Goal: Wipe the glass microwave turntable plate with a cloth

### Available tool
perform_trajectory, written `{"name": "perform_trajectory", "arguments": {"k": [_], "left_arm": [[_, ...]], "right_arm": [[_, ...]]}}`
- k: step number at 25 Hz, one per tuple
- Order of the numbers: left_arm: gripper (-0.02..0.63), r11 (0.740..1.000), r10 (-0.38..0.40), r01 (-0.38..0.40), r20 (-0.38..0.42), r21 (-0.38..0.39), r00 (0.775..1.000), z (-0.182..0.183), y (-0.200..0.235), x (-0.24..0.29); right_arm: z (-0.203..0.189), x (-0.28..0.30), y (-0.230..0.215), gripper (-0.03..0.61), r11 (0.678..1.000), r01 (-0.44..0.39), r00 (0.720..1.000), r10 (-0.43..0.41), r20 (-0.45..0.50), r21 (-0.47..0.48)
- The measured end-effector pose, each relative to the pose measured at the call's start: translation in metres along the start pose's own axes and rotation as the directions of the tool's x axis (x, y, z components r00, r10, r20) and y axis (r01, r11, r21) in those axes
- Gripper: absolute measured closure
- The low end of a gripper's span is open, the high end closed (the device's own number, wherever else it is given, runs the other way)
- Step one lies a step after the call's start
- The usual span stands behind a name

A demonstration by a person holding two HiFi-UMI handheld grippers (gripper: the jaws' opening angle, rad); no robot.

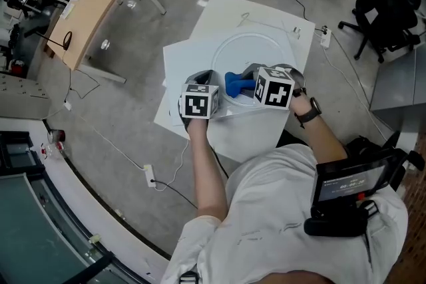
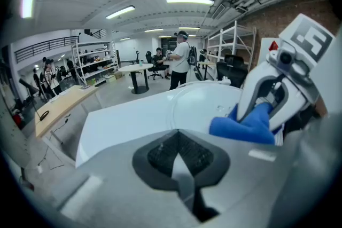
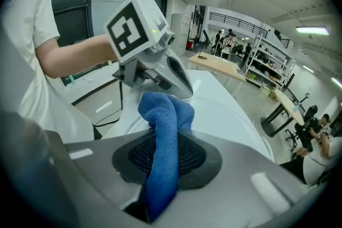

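Firmly, right gripper (image 3: 163, 165) clamps blue cloth (image 3: 166, 115); left gripper (image 2: 181, 162) is closed.

The blue cloth (image 3: 165, 115) is thick, nappy terry, matt and soft, lying against the black, finely gridded pads (image 3: 195, 155) set in the smooth grey plastic of the right claw (image 3: 163, 160). The glass plate (image 1: 256, 50) is clear and glossy on a matt white tabletop (image 1: 190, 60). The floor (image 1: 120, 103) is dull grey concrete.

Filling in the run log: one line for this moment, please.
left gripper shut, beside plate | right gripper shut on cloth | cloth over plate
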State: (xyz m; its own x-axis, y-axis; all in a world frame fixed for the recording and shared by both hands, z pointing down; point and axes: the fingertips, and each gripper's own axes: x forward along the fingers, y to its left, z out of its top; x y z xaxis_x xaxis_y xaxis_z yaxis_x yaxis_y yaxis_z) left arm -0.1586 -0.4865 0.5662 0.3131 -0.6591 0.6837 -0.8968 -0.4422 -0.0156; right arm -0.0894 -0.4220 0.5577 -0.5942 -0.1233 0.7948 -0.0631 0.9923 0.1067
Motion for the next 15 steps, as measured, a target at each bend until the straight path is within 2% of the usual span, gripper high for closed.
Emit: {"name": "perform_trajectory", "arguments": {"k": [4, 7, 9, 10, 12, 15], "left_arm": [[0.612, 1.000, 0.002, -0.002, 0.001, 0.003, 1.000, 0.001, 0.000, -0.001], [0.612, 1.000, -0.009, 0.009, 0.002, 0.015, 1.000, 0.001, 0.000, 0.002], [0.612, 1.000, -0.025, 0.025, 0.000, 0.014, 1.000, 0.001, 0.002, 0.001], [0.612, 1.000, -0.029, 0.029, -0.002, 0.002, 1.000, 0.002, 0.003, -0.003], [0.612, 1.000, -0.026, 0.026, -0.003, -0.018, 1.000, 0.005, 0.002, -0.006], [0.612, 0.999, -0.031, 0.031, -0.008, -0.019, 0.999, 0.005, -0.006, -0.005]], "right_arm": [[0.006, 0.013, -0.051, 0.500, 0.988, 0.150, 0.989, -0.150, 0.011, 0.036], [-0.017, 0.003, -0.096, 0.499, 0.950, 0.279, 0.959, -0.284, 0.012, 0.138], [-0.038, -0.010, -0.117, 0.499, 0.922, 0.335, 0.941, -0.338, -0.020, 0.194], [-0.043, -0.016, -0.124, 0.499, 0.920, 0.337, 0.941, -0.338, -0.033, 0.201], [-0.052, -0.028, -0.124, 0.499, 0.937, 0.299, 0.954, -0.294, -0.058, 0.179], [-0.073, -0.047, -0.097, 0.499, 0.966, 0.226, 0.970, -0.211, -0.121, 0.123]]}}
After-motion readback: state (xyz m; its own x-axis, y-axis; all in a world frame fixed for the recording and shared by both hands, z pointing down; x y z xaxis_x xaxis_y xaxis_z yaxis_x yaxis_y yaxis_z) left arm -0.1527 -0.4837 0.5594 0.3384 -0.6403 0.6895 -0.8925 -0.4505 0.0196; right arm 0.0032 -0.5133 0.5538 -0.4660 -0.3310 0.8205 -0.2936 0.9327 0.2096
